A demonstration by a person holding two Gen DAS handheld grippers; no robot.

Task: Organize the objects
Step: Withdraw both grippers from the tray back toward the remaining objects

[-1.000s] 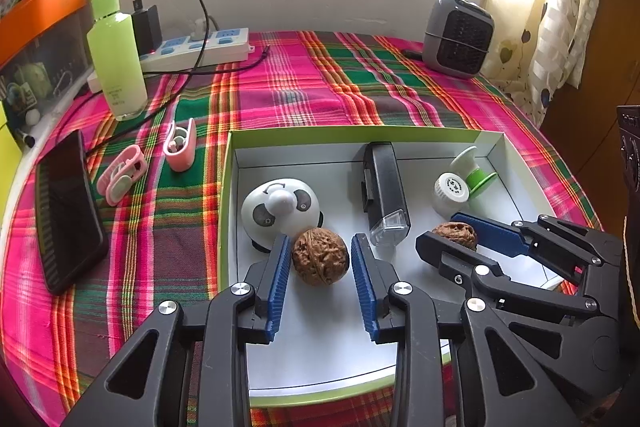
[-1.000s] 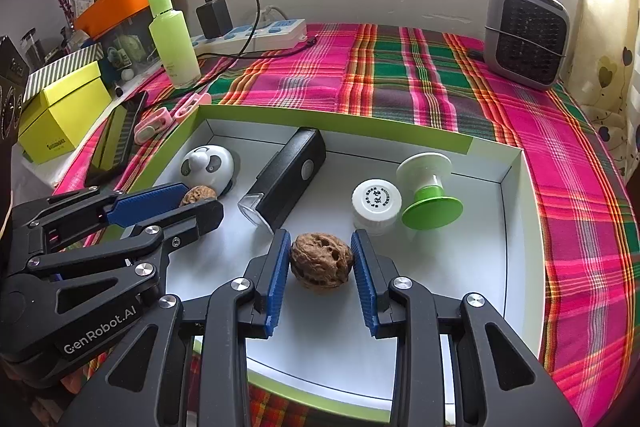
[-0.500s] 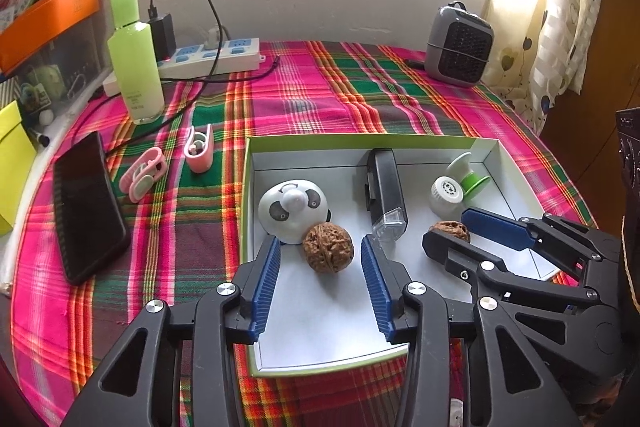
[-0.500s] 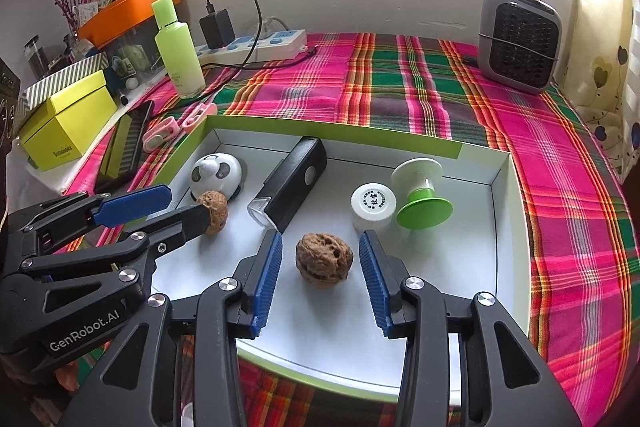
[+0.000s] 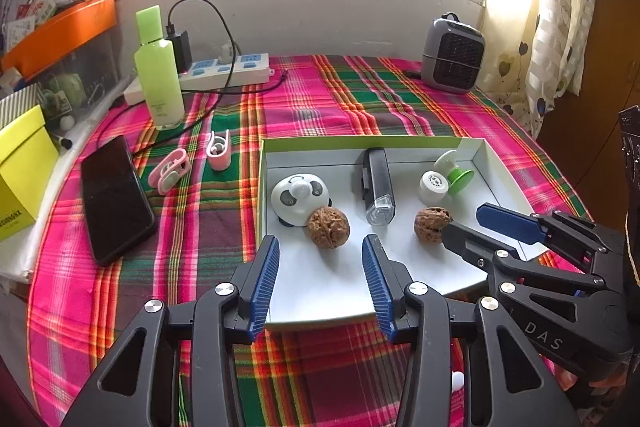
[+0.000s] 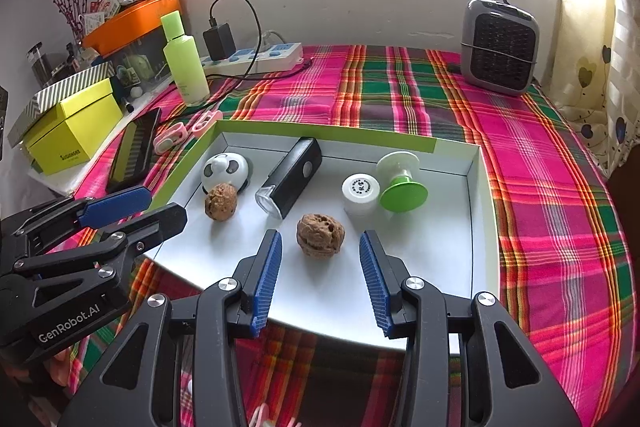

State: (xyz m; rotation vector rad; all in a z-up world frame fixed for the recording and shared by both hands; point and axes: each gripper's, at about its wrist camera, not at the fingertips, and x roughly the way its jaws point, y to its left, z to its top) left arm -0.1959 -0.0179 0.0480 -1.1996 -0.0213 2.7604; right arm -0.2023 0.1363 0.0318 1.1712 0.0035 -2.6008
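Note:
A white tray with a green rim sits on the plaid cloth. In it lie two walnuts, a panda-faced gadget, a black bike light, a white cap and a green suction holder. My left gripper is open and empty, just short of the left walnut. My right gripper is open and empty, just short of the right walnut.
Left of the tray lie two pink clips and a black phone. Behind stand a green bottle, a power strip with charger, a grey heater and a yellow box.
Both grippers opened, let go of their walnuts and drew back toward the tray's near edge. The walnuts stay on the tray floor.

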